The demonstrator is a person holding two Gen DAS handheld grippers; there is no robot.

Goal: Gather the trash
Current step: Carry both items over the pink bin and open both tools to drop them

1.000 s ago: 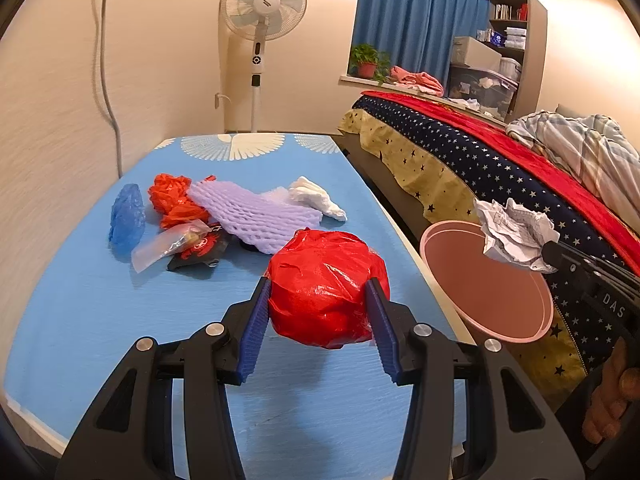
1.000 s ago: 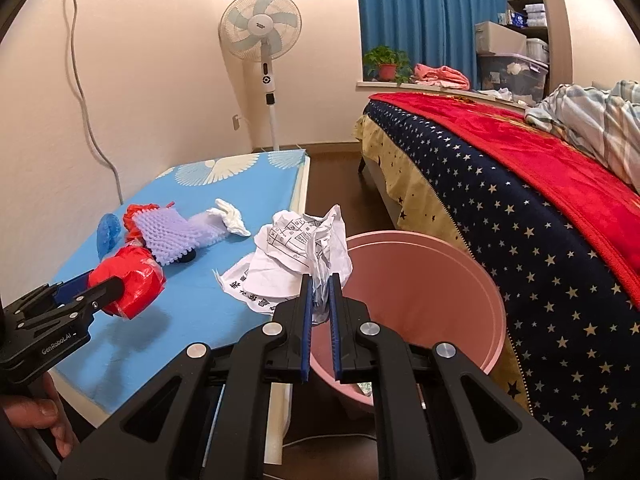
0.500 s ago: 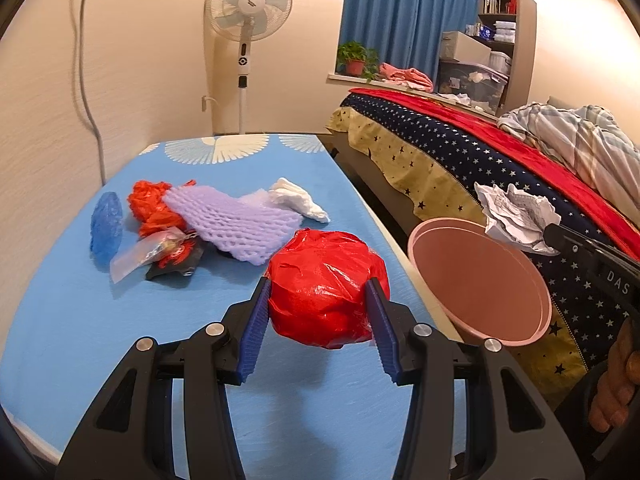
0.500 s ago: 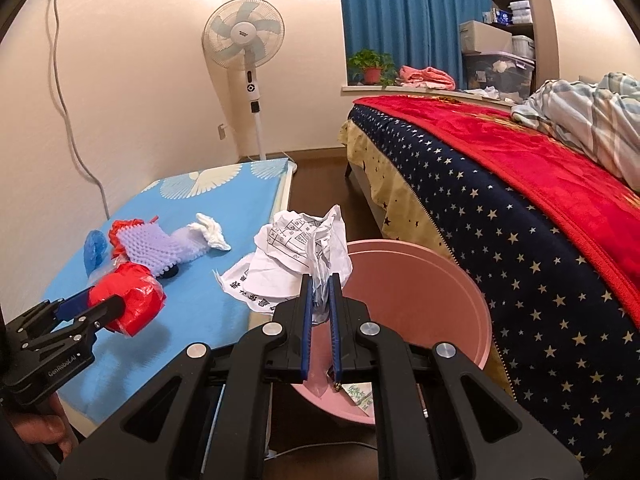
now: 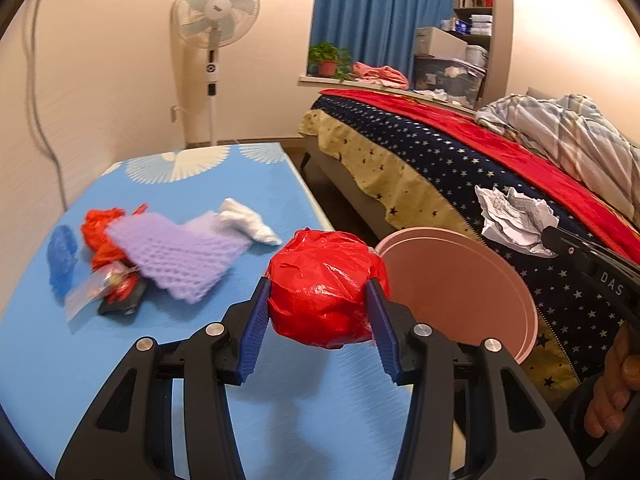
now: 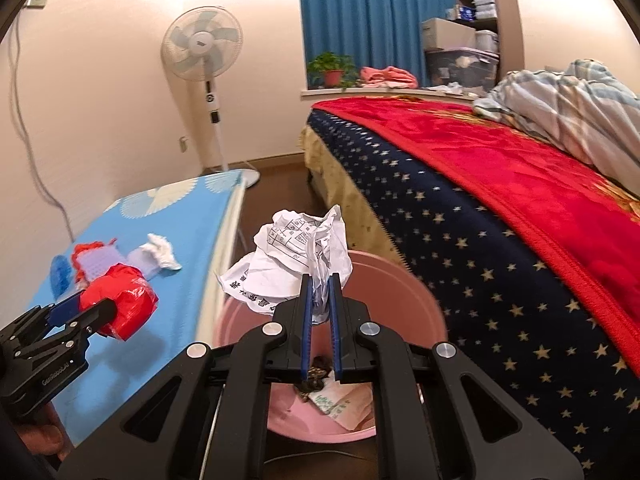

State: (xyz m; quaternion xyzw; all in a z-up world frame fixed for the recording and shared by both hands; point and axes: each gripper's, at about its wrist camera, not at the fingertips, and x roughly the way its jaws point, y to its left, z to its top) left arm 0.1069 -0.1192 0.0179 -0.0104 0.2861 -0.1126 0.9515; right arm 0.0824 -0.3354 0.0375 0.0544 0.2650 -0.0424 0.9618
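The left hand-held gripper [image 5: 318, 300] is clenched on a crumpled red plastic bag bundled into a ball [image 5: 325, 288], its blue ribbed pads pressing on both sides of the bundle. The ball hangs above the right-hand edge of the blue-covered desk [image 5: 100, 364], just beside the rim of the round pink plastic bin [image 5: 476, 276] that stands on the floor between the desk and the bed with the star-patterned navy cover [image 5: 444, 160].

The right hand-held gripper [image 6: 320, 300] is pinched almost fully together on a crumpled white sheet of printed paper [image 6: 296, 252], which it holds over the near rim of the pink bin. Inside the bin some scraps of paper [image 6: 340, 404] lie on the bottom.

Further back on the desk, toward its left edge, lies a loose heap: a lilac foam net sleeve [image 5: 180, 252], an orange-red crumpled plastic bag [image 5: 100, 228] partly under it, a blue plastic piece [image 5: 62, 256] at the heap's left, a clear wrapper [image 5: 92, 296] nearest the front, and a white crumpled tissue [image 5: 248, 220] at the right end, touching the lilac net.
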